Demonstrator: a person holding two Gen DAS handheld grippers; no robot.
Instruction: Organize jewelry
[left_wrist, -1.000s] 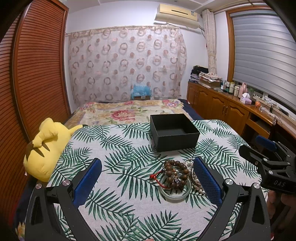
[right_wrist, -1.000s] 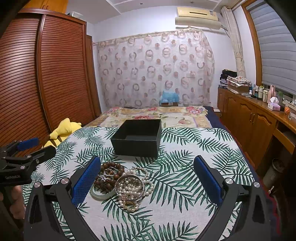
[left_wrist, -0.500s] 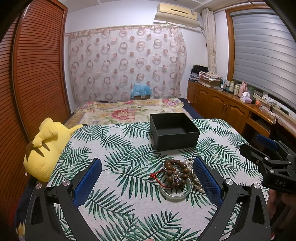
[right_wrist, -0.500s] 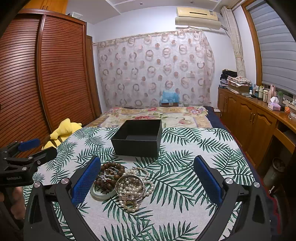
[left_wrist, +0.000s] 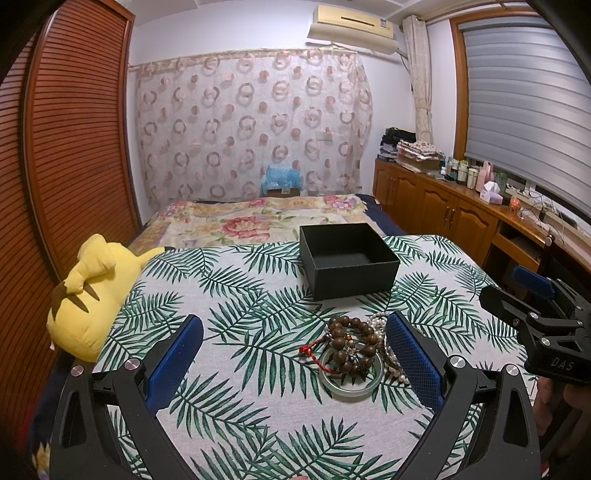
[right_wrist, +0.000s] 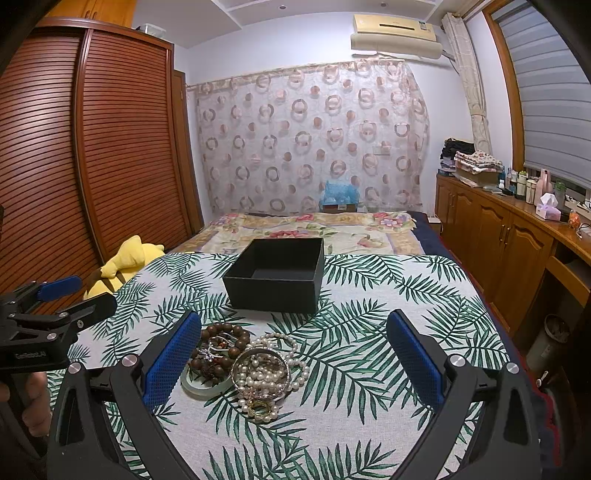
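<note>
A pile of jewelry lies on the palm-leaf cloth: a brown wooden bead bracelet (left_wrist: 351, 343) with a red cord, a pale green bangle (left_wrist: 349, 384), white pearl strands (right_wrist: 266, 373), a metal bangle (right_wrist: 258, 356) and a gold ring (right_wrist: 260, 408). An open, empty black box (left_wrist: 347, 260) stands just behind the pile (right_wrist: 277, 273). My left gripper (left_wrist: 293, 362) is open and empty, hovering before the pile. My right gripper (right_wrist: 293, 360) is open and empty, the pile between its fingers toward the left one.
A yellow plush toy (left_wrist: 88, 291) lies at the cloth's left edge. A floral bedspread (left_wrist: 251, 221) lies behind the box. Wooden cabinets (right_wrist: 498, 236) with bottles line the right wall. A slatted wardrobe (right_wrist: 92, 155) stands at left.
Both grippers have stayed open and nearly still; the views shifted only slightly. The jewelry and box have not moved.
</note>
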